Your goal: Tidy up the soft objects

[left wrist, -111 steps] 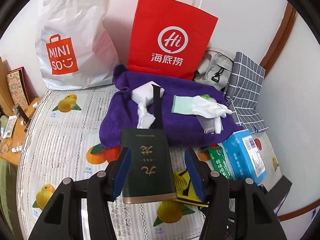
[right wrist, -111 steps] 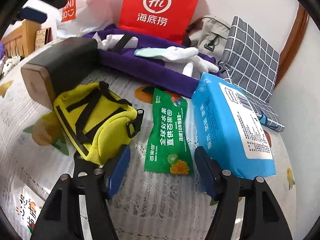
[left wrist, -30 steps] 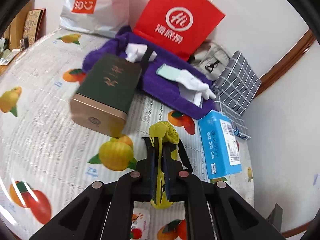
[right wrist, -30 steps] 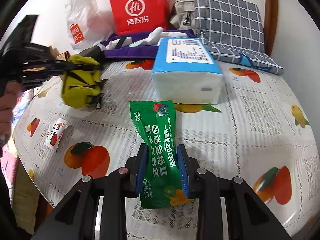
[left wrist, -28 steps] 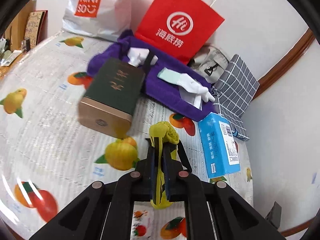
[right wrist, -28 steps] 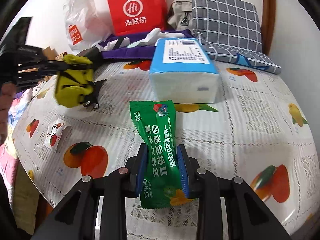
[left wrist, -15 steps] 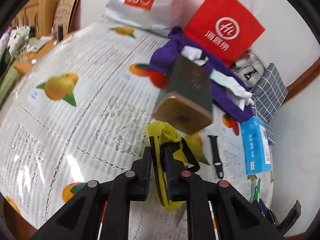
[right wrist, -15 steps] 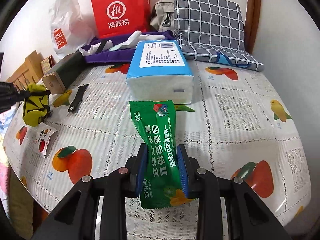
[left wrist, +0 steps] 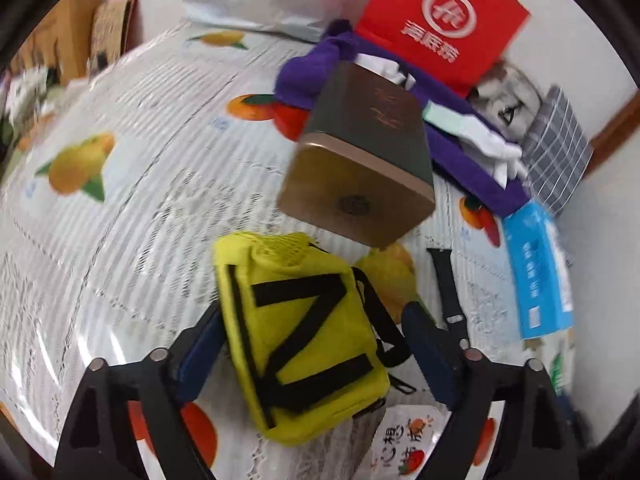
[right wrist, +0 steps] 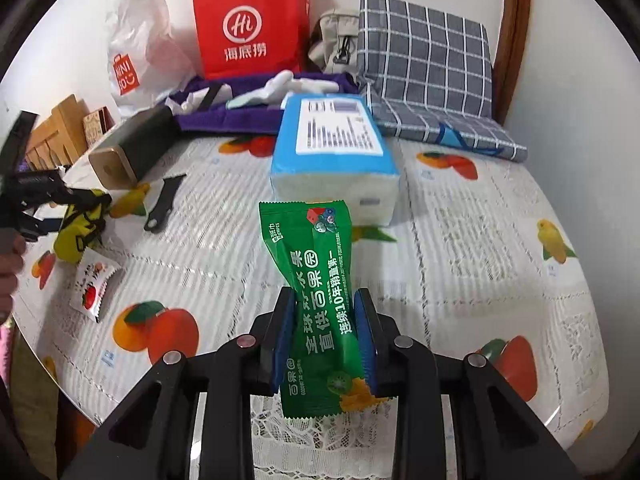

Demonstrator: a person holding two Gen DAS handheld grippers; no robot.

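A yellow pouch with black straps (left wrist: 304, 336) lies flat on the fruit-print tablecloth (left wrist: 132, 184), between the fingers of my left gripper (left wrist: 312, 344). Its jaws are opening, and the blue pads stand off the pouch on both sides. The right wrist view shows the same pouch (right wrist: 80, 232) under the left gripper (right wrist: 76, 200) at the table's left edge. My right gripper (right wrist: 324, 320) is shut on a green snack packet (right wrist: 316, 280), held above the table's near edge. A blue tissue pack (right wrist: 332, 148) lies just beyond the packet.
A dark green box with a gold end (left wrist: 360, 176) lies behind the pouch, a black watch strap (left wrist: 448, 288) to its right, a small sachet (left wrist: 404, 440) in front. At the back lie a purple towel (right wrist: 260, 116) with white gloves (right wrist: 296, 84), a red bag (right wrist: 248, 24) and a checked cloth (right wrist: 424, 68).
The left gripper came down towards the table's left side and spread its jaws off the yellow pouch, which now lies flat. The right gripper keeps its grip on the green packet.
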